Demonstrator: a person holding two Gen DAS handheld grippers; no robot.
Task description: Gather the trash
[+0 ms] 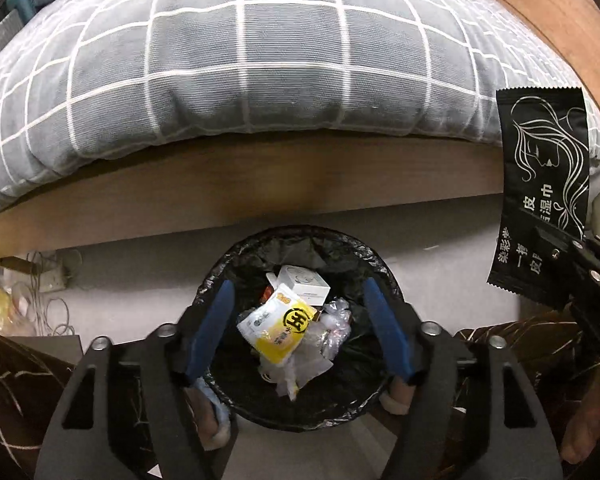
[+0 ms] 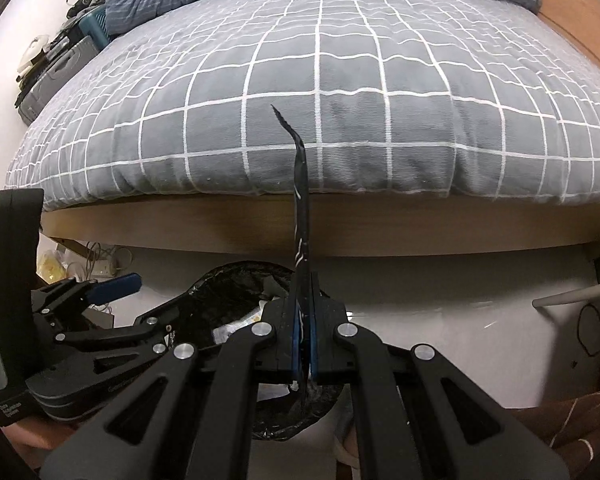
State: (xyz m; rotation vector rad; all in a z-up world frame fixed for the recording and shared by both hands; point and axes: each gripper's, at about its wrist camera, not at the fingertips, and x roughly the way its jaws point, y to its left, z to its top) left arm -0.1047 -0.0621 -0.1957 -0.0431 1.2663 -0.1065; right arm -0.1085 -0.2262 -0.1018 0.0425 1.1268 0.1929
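A grey checked bedspread (image 1: 260, 60) fills the upper frame. Below it, centre, sits the black-lined bin (image 1: 300, 320), my left gripper (image 1: 300, 308) spread wide above it with nothing between the pads. Inside lies a yellow-and-white packet (image 1: 280, 324) marked 正. At right, my right gripper (image 2: 304, 304) pinches a black sachet (image 1: 544, 184) whose print includes 湿巾.

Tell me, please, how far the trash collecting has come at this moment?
Done: a yellow wrapper and a white box already lie in the black-lined bin; the left claw hangs open above it, with nothing between its pads. In hand: the right claw is shut on a black wet-wipe packet. Left: that packet must go into the bin. No other trash shows on the bed.
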